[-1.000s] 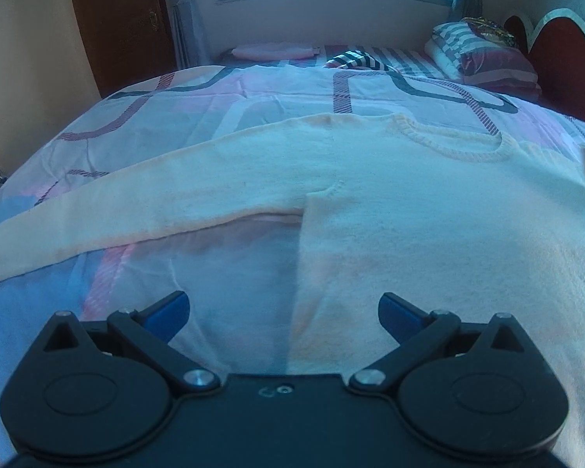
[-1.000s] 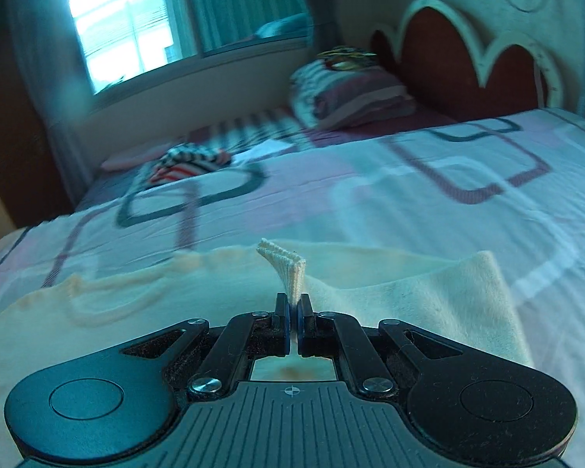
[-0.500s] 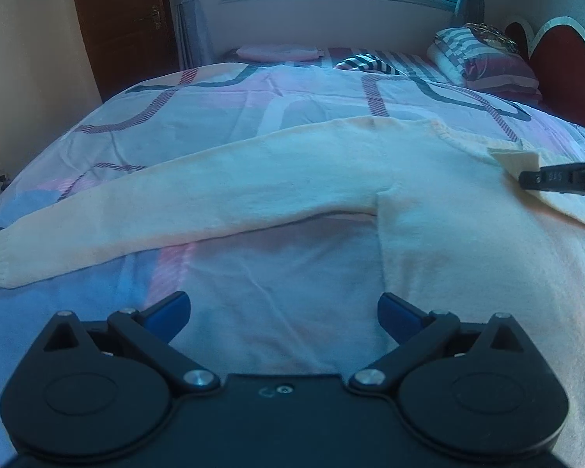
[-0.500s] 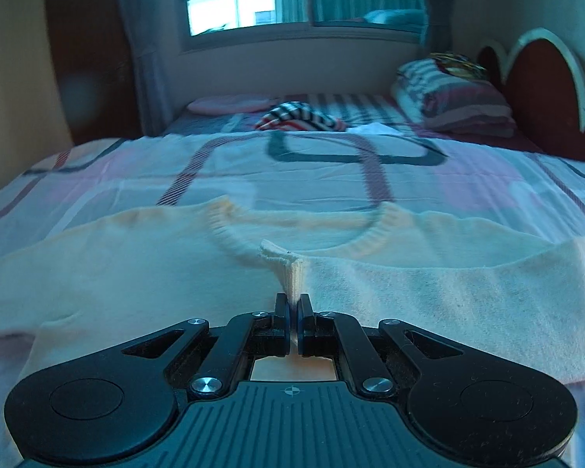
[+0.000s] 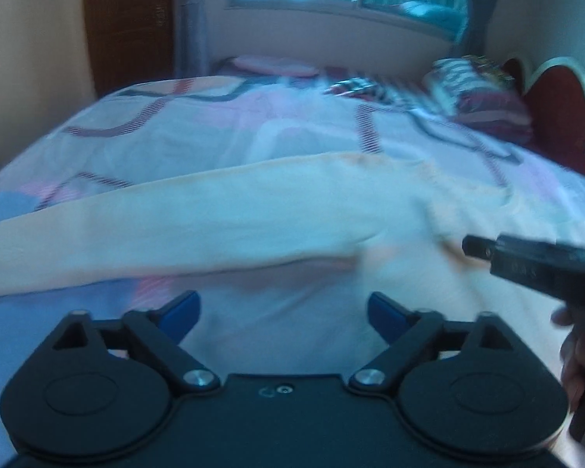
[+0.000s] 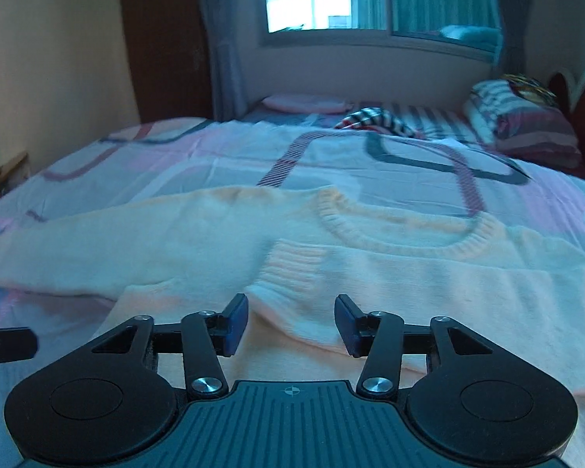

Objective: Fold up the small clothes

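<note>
Right gripper [image 6: 290, 321] opening over sweater [image 6: 409, 280] cuff, seemingly released, left gripper [image 5: 282, 314] closing, empty

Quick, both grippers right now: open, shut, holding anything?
Left gripper: jaws wide but closing, nothing between them, above the bedsheet.
Right gripper: jaws opening, pads clear of the sweater cuff lying between them on the cream sweater.

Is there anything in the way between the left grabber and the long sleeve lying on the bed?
Nothing visible. Only bare bedsheet lies between the left gripper, whose jaws are closing, and the stretched-out sleeve.
</note>
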`<action>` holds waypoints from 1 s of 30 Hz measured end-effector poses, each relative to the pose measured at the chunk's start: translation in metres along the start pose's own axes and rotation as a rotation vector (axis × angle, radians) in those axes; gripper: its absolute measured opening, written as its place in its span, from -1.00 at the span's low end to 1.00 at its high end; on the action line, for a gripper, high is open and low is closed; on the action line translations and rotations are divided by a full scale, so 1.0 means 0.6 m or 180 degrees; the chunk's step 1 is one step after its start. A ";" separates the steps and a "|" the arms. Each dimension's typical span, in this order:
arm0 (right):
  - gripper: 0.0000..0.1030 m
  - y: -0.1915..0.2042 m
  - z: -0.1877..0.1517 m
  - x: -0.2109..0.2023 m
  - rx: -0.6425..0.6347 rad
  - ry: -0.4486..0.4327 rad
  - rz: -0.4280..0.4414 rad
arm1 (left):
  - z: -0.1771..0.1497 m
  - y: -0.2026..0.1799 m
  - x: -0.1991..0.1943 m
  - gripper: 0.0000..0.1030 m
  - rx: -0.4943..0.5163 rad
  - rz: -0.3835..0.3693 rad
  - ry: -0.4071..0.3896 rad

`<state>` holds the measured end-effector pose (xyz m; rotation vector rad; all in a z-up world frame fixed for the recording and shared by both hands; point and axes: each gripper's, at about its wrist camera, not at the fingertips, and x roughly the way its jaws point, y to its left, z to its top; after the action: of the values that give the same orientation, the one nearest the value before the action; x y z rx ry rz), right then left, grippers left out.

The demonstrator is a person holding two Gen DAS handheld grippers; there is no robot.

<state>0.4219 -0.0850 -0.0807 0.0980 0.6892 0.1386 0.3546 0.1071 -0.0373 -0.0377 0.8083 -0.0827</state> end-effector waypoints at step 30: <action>-0.42 -0.304 -0.065 -0.198 0.1469 -0.0002 -0.0940 | 0.063 -0.083 0.130 -0.95 -0.0424 -0.0666 0.0092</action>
<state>0.3235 -0.2822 -0.0610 0.4357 0.7177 -0.3066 0.4324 0.0508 -0.0642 -0.2474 0.8360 -0.2273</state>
